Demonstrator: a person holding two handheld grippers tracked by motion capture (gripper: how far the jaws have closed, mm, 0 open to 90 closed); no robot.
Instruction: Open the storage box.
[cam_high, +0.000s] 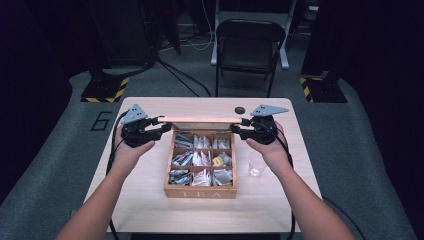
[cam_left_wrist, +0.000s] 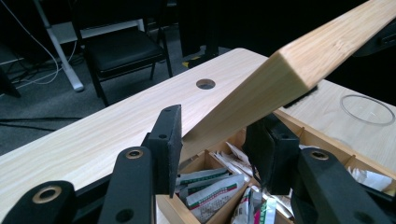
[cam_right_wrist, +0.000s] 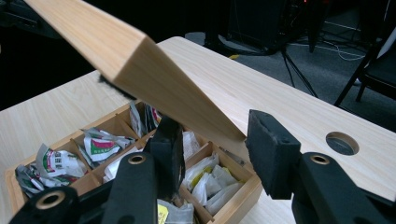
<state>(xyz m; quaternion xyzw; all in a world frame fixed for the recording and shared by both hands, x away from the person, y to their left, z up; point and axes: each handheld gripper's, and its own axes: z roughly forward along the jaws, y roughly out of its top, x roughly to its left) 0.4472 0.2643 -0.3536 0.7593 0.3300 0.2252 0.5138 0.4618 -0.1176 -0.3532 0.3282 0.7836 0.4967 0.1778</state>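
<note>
A wooden tea box (cam_high: 200, 192) marked TEA stands in the middle of the table, and its compartments hold several tea bags (cam_high: 202, 159). Its hinged lid (cam_high: 202, 120) is raised at the back of the box. My left gripper (cam_high: 164, 125) is at the lid's left end and my right gripper (cam_high: 236, 129) at its right end. In the left gripper view the lid (cam_left_wrist: 289, 74) runs down between the jaws of my left gripper (cam_left_wrist: 217, 126), whose pads (cam_left_wrist: 170, 140) bear on it. In the right gripper view the lid (cam_right_wrist: 140, 70) likewise sits between the pads (cam_right_wrist: 271, 149) of my right gripper (cam_right_wrist: 212, 128).
A clear glass (cam_high: 256, 164) stands on the table (cam_high: 140, 200) just right of the box, below my right hand. A round cable hole (cam_high: 240, 110) lies behind the lid. A black folding chair (cam_high: 248, 42) stands beyond the far edge.
</note>
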